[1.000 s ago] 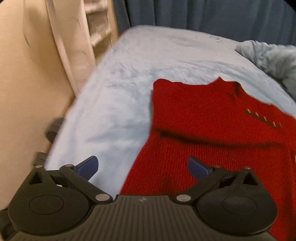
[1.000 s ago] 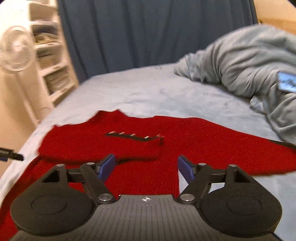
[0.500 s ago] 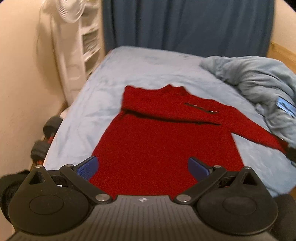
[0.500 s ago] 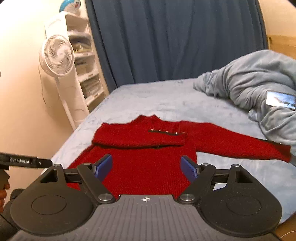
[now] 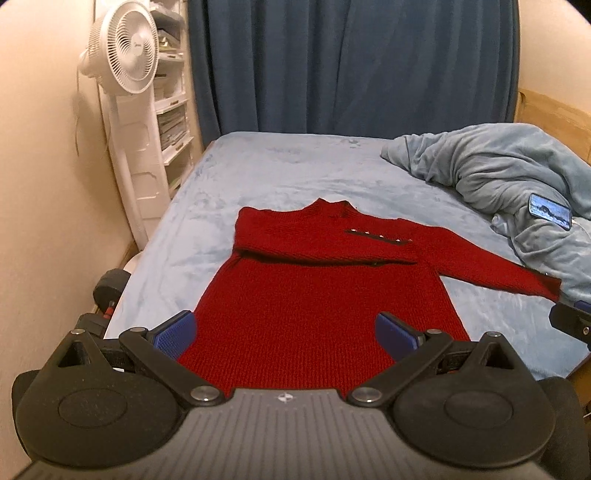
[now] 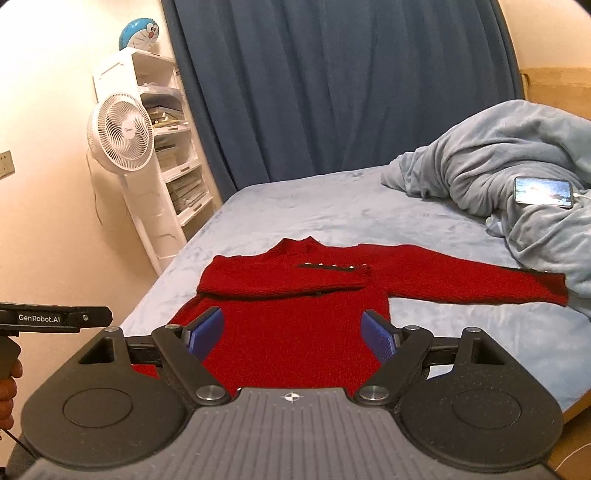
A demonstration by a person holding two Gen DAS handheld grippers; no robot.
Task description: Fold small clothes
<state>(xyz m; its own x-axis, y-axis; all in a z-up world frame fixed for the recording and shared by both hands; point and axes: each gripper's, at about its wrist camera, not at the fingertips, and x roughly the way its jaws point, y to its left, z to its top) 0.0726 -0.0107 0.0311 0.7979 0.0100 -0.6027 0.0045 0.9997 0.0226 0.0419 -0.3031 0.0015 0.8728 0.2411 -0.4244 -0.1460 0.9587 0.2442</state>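
Only one red sweater (image 5: 314, 299) lies on one bed (image 5: 280, 166).

I was working in a home bedroom. Bed (image 5: 266, 173) with a pale blue fleece sheet filled most of the view, a crumpled grey-blue blanket (image 6: 517, 155) heaped at its right side with a phone (image 6: 543, 192) lying on it. Dark blue curtains (image 6: 332, 81) hung behind the bed. White pedestal fan (image 6: 120, 136) stood against the cream wall, in front of a white drawer unit (image 6: 173, 155) stuffed with papers, a cartoon balloon (image 6: 139, 34) on top. Dumbbells (image 5: 110, 286) sat on the floor by the bed.
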